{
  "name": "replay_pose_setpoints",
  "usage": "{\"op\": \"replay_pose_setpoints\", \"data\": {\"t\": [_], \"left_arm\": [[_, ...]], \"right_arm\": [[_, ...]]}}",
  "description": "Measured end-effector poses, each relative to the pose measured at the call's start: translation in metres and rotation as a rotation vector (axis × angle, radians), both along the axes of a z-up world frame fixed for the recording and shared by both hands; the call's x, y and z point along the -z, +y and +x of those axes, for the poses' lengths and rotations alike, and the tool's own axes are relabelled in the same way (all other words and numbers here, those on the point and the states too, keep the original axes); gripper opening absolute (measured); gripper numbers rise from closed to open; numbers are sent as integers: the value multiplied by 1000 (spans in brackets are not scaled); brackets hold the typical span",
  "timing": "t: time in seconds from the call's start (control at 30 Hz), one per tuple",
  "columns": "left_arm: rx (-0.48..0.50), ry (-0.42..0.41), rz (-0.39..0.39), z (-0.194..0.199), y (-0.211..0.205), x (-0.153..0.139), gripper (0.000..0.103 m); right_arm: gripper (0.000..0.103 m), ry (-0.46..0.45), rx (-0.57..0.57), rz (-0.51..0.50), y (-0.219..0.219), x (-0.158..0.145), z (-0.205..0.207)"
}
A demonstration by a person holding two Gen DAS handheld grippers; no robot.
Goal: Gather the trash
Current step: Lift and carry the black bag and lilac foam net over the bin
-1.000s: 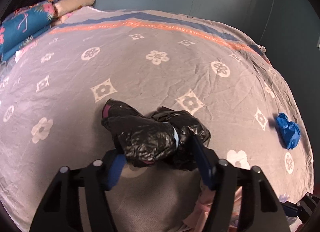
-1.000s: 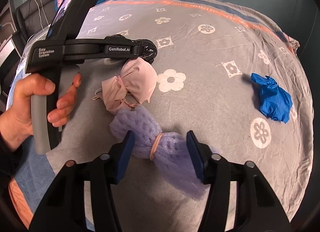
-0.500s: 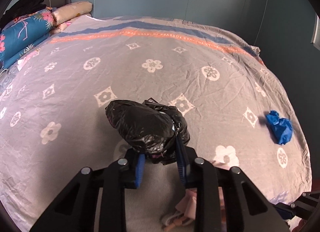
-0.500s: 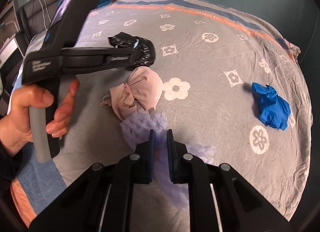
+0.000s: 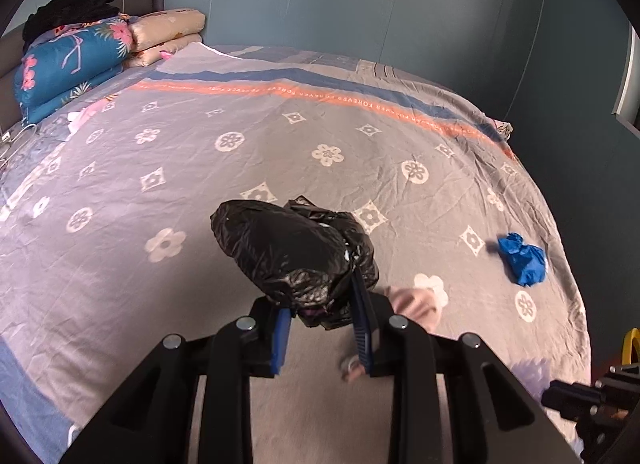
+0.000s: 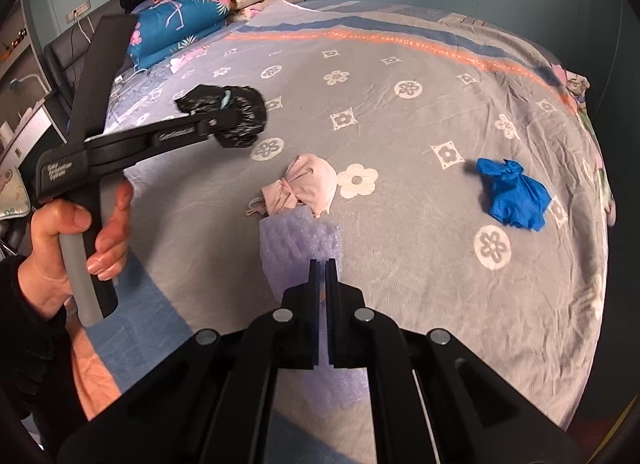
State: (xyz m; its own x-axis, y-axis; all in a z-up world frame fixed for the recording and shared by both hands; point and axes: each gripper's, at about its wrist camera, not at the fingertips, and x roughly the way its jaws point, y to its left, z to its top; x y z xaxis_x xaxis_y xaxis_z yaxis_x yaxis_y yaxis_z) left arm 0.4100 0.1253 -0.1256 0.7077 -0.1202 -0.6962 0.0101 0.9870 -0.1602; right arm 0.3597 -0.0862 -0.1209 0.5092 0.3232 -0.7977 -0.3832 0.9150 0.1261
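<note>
A crumpled black plastic bag (image 5: 292, 252) hangs above the grey flowered bedspread (image 5: 240, 168), with my left gripper (image 5: 320, 306) shut on its lower end. In the right wrist view the same black bag (image 6: 228, 112) shows at the tip of the left gripper (image 6: 224, 120), held by a hand (image 6: 80, 240). My right gripper (image 6: 324, 264) is shut on a lilac foam wrap (image 6: 296, 248), lifted off the bed. A pink crumpled mask (image 6: 304, 188) lies on the bedspread (image 6: 400, 128) just beyond the foam. A blue wad (image 6: 512, 196) lies to the right.
Folded quilts and pillows (image 5: 80, 60) are stacked at the bed's head, dark clothes on top. The blue wad (image 5: 522, 258) sits near the bed's right edge. A teal wall (image 5: 400, 4) runs behind the bed. A shelf unit (image 6: 20, 76) stands at the left.
Both grippers closed, the left on the black bag, the right on the lilac foam. Both then rose off the bedspread with their loads.
</note>
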Motion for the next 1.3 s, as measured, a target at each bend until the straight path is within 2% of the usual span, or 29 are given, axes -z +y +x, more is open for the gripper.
{"op": "replay_pose_setpoints", "data": {"t": [0.37,0.7,0.93,1.3], "left_arm": [[21,-29,-22,-72,8,-30,26],[71,-43,-73,-141,-12,-48,26],[106,-79,-119,-181,-41,-70,26],[234,-143,-107,-209,-117,-109,26]], "right_arm": [[3,-18,30,102,-38,-46,-64],[3,-56,73,174,-89,-74,-132],[3,-89,116,217,-126,-90,-175],[3,-171,242,250,-194,-111,-218]]}}
